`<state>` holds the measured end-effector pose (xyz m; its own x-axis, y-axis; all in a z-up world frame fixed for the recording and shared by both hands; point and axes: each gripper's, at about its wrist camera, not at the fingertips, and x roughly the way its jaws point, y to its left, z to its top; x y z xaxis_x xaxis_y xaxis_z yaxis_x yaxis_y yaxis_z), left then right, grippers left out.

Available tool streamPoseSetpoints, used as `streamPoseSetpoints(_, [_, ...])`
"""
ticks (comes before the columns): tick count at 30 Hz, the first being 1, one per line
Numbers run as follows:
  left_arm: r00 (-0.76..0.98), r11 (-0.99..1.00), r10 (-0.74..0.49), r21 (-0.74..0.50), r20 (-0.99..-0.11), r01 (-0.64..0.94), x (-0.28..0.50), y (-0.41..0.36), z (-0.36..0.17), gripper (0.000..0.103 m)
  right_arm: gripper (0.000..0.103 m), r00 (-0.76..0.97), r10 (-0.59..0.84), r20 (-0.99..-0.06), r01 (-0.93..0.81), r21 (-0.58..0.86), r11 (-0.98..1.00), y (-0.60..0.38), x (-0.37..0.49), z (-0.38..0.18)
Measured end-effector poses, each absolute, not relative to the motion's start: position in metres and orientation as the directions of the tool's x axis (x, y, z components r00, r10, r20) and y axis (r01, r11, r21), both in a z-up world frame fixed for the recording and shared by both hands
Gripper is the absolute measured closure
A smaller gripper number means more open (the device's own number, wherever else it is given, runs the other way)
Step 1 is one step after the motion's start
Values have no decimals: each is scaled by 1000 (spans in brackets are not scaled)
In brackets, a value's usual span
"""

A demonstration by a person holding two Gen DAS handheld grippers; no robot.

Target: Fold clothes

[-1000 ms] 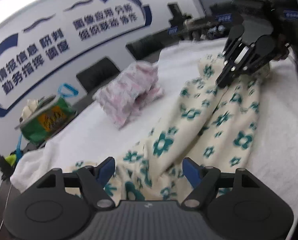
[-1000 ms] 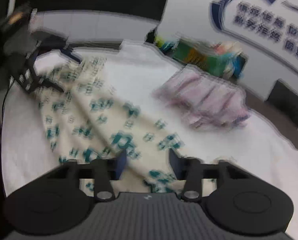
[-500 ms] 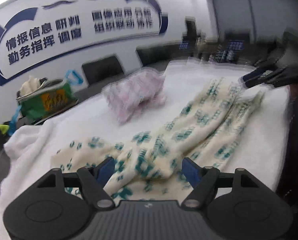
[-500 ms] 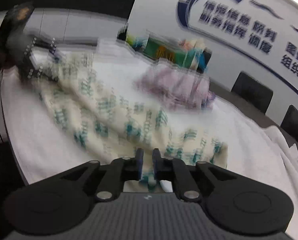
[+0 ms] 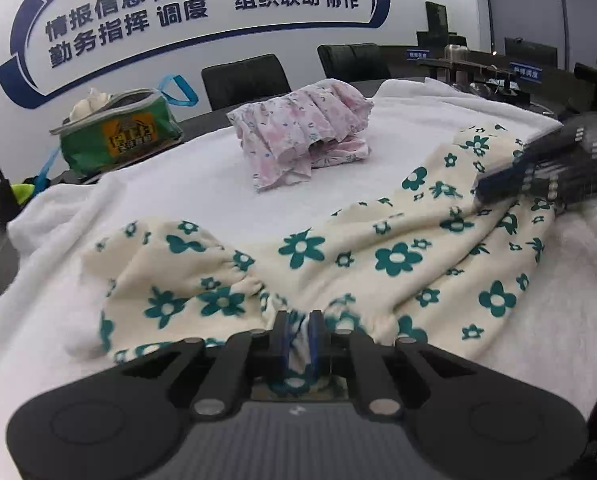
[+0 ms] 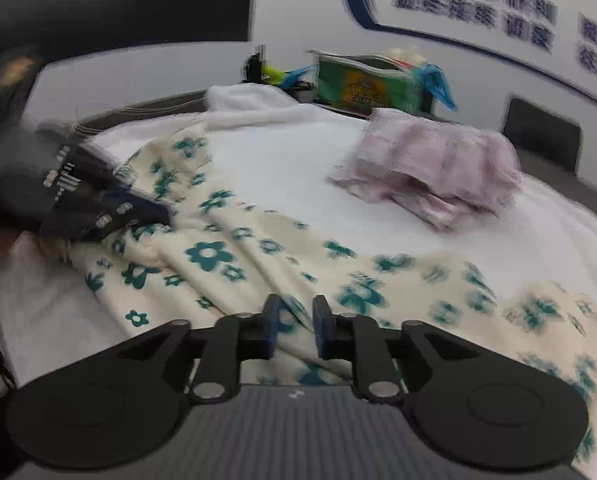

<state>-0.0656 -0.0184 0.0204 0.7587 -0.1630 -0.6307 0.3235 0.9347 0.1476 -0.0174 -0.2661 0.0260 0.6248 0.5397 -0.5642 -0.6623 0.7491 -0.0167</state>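
Now my left gripper [image 5: 297,334] has just closed its fingers, clamped on a bunched edge of the floral garment [image 5: 378,256]. Right gripper [image 6: 294,322] has been opening; its fingers stand slightly apart, cloth beneath them. Pink garment [image 5: 302,128] lies beyond.

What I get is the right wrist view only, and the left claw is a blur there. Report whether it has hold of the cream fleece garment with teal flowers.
Observer: Yes. The left claw has just been closing, and it pinches a fold of the cream fleece garment with teal flowers between its blue pads.
Operator: Say which part it pinches.
Observer: The gathered edge, at the garment's end nearest that claw.
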Motion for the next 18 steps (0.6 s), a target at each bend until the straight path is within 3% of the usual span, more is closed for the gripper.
streamPoseSetpoints(3, [788, 937, -201, 120, -582, 328, -64, -26, 43, 86, 63, 771, 412, -486, -472, 0, 882, -315, -9, 53])
streamPoseSetpoints(5, [823, 937, -216, 125, -525, 325, -59, -33, 50, 54, 34, 865, 206, -458, -242, -21, 970, -352, 8, 62])
streamPoseSetpoints(6, [840, 938, -219, 129, -497, 321, -56, -37, 52, 46, 33, 865, 145, -481, -172, -13, 985, -367, 19, 61])
streamPoseSetpoints(7, [847, 940, -207, 139, -490, 310, -49, -42, 50, 45, 34, 844, 139, -518, -150, 20, 989, -377, 31, 58])
streamPoseSetpoints(8, [836, 942, -181, 154, -518, 299, -37, -50, 43, 48, 46, 819, 177, -546, -153, 90, 984, -387, 43, 52])
streamPoseSetpoints(9, [819, 940, -161, 166, -551, 297, -29, -55, 35, 50, 64, 789, 227, -570, -165, 159, 973, -394, 53, 46])
streamPoseSetpoints(10, [802, 938, -146, 176, -579, 298, -24, -58, 27, 54, 99, 751, 302, -587, -205, 227, 952, -394, 60, 39])
streamPoseSetpoints(11, [787, 939, -130, 181, -604, 294, -21, -60, 18, 57, 99, 728, 348, -590, -232, 266, 936, -393, 63, 34])
streamPoseSetpoints(13, [790, 948, -115, 171, -603, 268, -23, -58, 6, 57, 100, 783, 297, -547, -211, 217, 953, -388, 53, 34])
streamPoseSetpoints(16, [801, 964, -133, 112, -584, 242, -24, -51, -1, 57, 100, 893, 155, -424, -24, 297, 954, -420, 26, 41])
streamPoseSetpoints(18, [793, 968, -155, 69, -589, 240, -21, -45, -1, 56, 100, 870, 155, -467, -3, 310, 951, -428, 23, 28])
